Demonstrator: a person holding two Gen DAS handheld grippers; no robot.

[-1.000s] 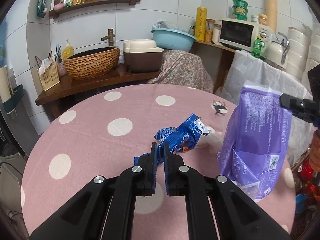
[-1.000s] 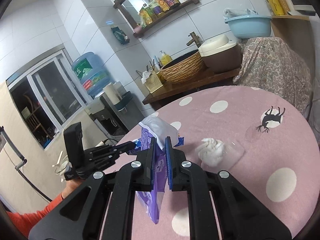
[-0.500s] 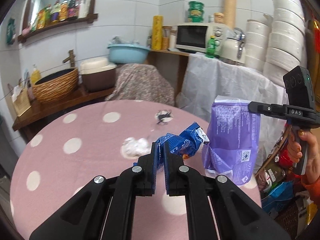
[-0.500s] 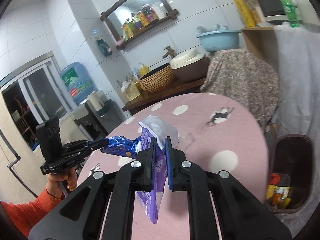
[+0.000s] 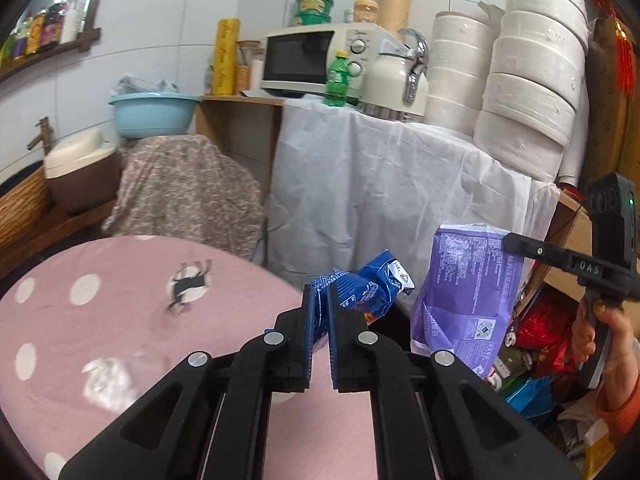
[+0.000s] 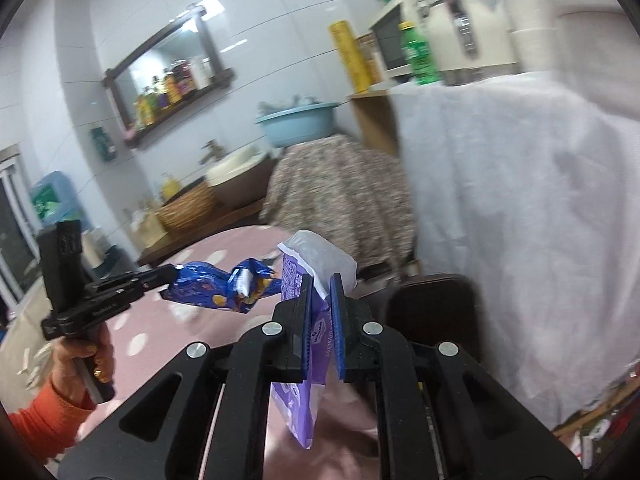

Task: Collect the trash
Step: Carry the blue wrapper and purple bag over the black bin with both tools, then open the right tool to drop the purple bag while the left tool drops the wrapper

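Note:
My left gripper [image 5: 319, 300] is shut on a crumpled blue snack wrapper [image 5: 362, 290], held in the air past the right edge of the pink dotted table [image 5: 120, 320]. My right gripper [image 6: 321, 284] is shut on the top of a purple plastic bag [image 6: 298, 404] that hangs down from it. In the left wrist view the purple bag [image 5: 468, 300] dangles to the right of the blue wrapper. In the right wrist view the blue wrapper [image 6: 216, 284] hangs at the left gripper's tip [image 6: 172, 270]. A crumpled white tissue [image 5: 108, 376] lies on the table.
A dark brown bin [image 6: 432, 308] stands on the floor by the table's edge, next to a white-draped counter [image 5: 380, 184]. Colourful trash bags [image 5: 532, 344] lie on the floor at the right. A floral cloth covers something [image 5: 180, 188] behind the table.
Both grippers have swung to the right with their wrappers, from over the table's middle to its right edge. The brown bin has come into the right wrist view. Both grips are unchanged.

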